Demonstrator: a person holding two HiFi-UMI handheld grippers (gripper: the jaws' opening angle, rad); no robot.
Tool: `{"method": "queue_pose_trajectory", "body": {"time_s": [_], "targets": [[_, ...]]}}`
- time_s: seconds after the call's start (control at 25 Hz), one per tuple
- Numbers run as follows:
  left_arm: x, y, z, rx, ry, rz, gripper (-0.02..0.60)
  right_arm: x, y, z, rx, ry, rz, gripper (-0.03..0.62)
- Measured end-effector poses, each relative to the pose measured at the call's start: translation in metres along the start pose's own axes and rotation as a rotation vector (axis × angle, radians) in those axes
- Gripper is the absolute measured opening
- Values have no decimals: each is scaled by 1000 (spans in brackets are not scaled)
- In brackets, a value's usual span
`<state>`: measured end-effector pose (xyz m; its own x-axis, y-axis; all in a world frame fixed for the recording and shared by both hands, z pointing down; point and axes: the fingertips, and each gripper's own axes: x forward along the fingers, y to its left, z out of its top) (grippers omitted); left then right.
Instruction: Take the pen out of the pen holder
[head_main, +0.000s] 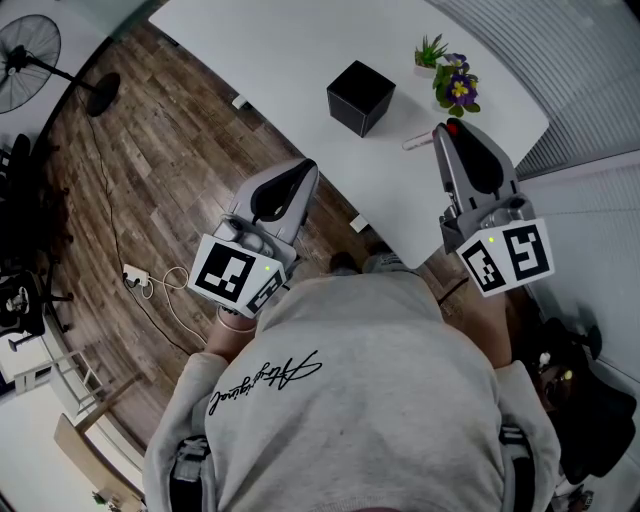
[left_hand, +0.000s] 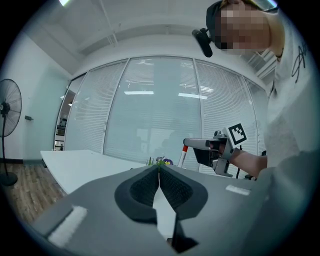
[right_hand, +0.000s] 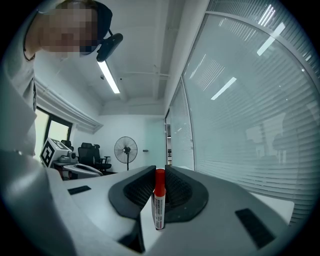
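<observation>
Pen (right_hand: 159, 200): clamped between the jaws of the right gripper (right_hand: 159, 174), out of the holder and held above the near edge of the counter (head_main: 280, 60).
Pen's axis: stood close to upright, crosswise to the level jaws; leaned slightly as seen from the left gripper view.
Pen's ends: red cap uppermost, poking just above the jaw tips; white printed barrel hung below them.
Right gripper: closed on the pen, gripping it just under the cap.
Left gripper (left_hand: 159, 172): jaws pressed together with nothing between them, held level off the counter's edge, above the wooden floor (head_main: 150, 150).
Pen holder (head_main: 360, 97): black cube, stood upright on the counter, apart from the pen and between the two grippers in the head view; inside too dark to tell any contents.
Flower pot (head_main: 457, 88): filled with purple and yellow blooms, stood on the counter just beyond the right gripper's tips.
Small plant pot (head_main: 431, 52): set beside the flowers, holding green leaves.
</observation>
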<state>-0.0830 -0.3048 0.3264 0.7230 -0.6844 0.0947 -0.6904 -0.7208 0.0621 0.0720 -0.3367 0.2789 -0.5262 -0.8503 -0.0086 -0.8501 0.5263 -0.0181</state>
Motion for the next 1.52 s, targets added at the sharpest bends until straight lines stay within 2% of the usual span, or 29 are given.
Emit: {"method": "queue_pose_trajectory", "body": {"time_s": [1.52], "targets": [[-8, -4, 0, 11, -1, -15, 2, -4, 12, 8, -41, -3, 1, 55]]}}
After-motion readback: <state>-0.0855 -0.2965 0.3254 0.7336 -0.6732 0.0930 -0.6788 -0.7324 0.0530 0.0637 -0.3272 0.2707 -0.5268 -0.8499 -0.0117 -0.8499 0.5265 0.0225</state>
